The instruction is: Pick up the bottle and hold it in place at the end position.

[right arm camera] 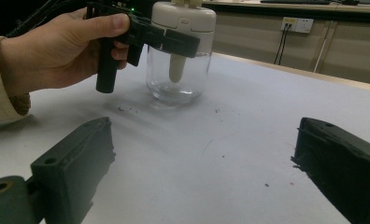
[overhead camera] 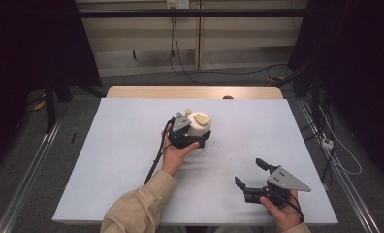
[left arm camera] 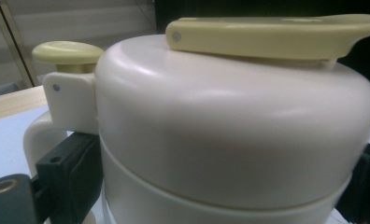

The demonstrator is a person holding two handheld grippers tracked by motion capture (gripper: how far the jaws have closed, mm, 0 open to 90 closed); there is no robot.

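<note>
A glass jug with a cream lid and yellow lever is seen standing upright near the middle of the counter, clasped at its lid section by the left gripper, whose jaws are closed against the cream plastic on either side, as is confirmed in the left gripper view, where black pads are pressed to both flanks of the lid. The right gripper is held low near the counter's front right edge, its jaws spread wide with nothing between them, well apart from the jug. Trouble could be expected from the grip itself: the lid is smooth and rounded, and if the jug were lifted by it, the jaws might slide upward or the lid might part from the clear glass body, which could then be dropped and broken. A tilt could also be caused by a sideways pull. The counter is covered by a pale grey-blue sheet, lightly speckled with dark marks, over a wooden top. Beyond it, a beige wall with sockets and trailing cables is seen, flanked by dark curtains.
</note>
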